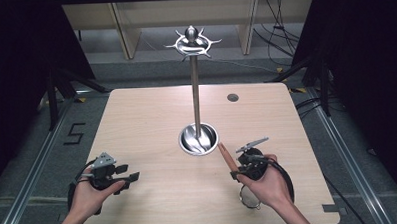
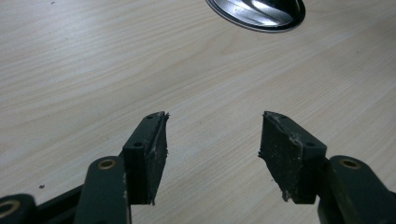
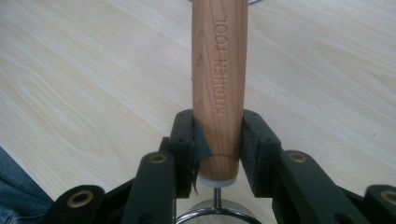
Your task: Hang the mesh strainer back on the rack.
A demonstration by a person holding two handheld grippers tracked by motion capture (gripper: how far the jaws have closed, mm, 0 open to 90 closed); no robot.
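A metal utensil stand [image 1: 196,92] rises from a round shiny base [image 1: 190,140] at the table's middle, with curved hooks [image 1: 192,42] at its top. My right gripper [image 1: 234,172] is shut on a wooden handle [image 1: 227,157] stamped "KITCHEN TOOL" [image 3: 218,70], and its jaws [image 3: 218,126] clamp the handle's lower end. The handle points toward the base. A wire ring [image 1: 249,198] of the tool hangs behind the hand, and its metal part [image 3: 217,214] lies under the jaws. My left gripper [image 1: 131,178] rests at the front left, open [image 2: 213,140] over bare wood, with the base [image 2: 257,11] ahead.
The light wooden table [image 1: 146,119] has a grey round cap [image 1: 232,97] at the back right and a grey tape patch [image 1: 331,208] at the front right corner. Dark curtains and stand legs flank the table. Blue denim [image 3: 14,186] lies at the right gripper view's lower left.
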